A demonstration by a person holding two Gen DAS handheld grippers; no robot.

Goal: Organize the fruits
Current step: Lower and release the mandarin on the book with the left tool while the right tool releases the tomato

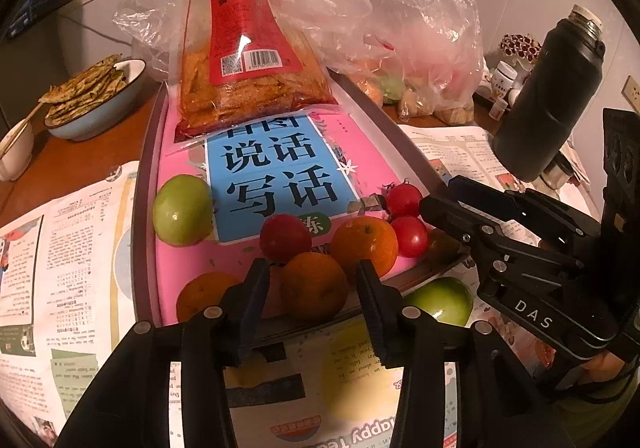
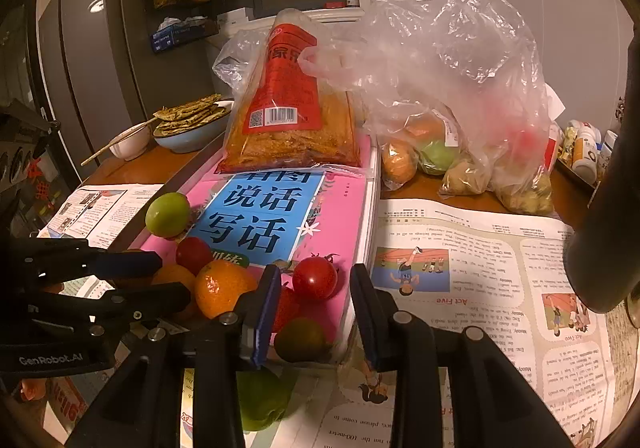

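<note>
I see both my grippers, left (image 1: 310, 280) and right (image 2: 314, 284), gaping apart and holding nothing, near the tray (image 1: 146, 152) where oranges (image 1: 314, 286), tomatoes (image 1: 285, 238) and a green fruit (image 1: 183, 210) lie on a pink book (image 1: 276, 168).

The book cover (image 1: 276, 168) is glossy pink and blue paper, and the newspaper (image 2: 480, 268) under it is matt printed paper on a smooth brown wooden table (image 1: 80, 156). The snack packet (image 1: 244, 60) and bags (image 2: 452, 60) are shiny, crinkled clear plastic. The tomatoes (image 2: 315, 278) look smooth and glossy, the oranges (image 1: 314, 286) finely dimpled, the flask (image 1: 552, 96) matt black.
</note>
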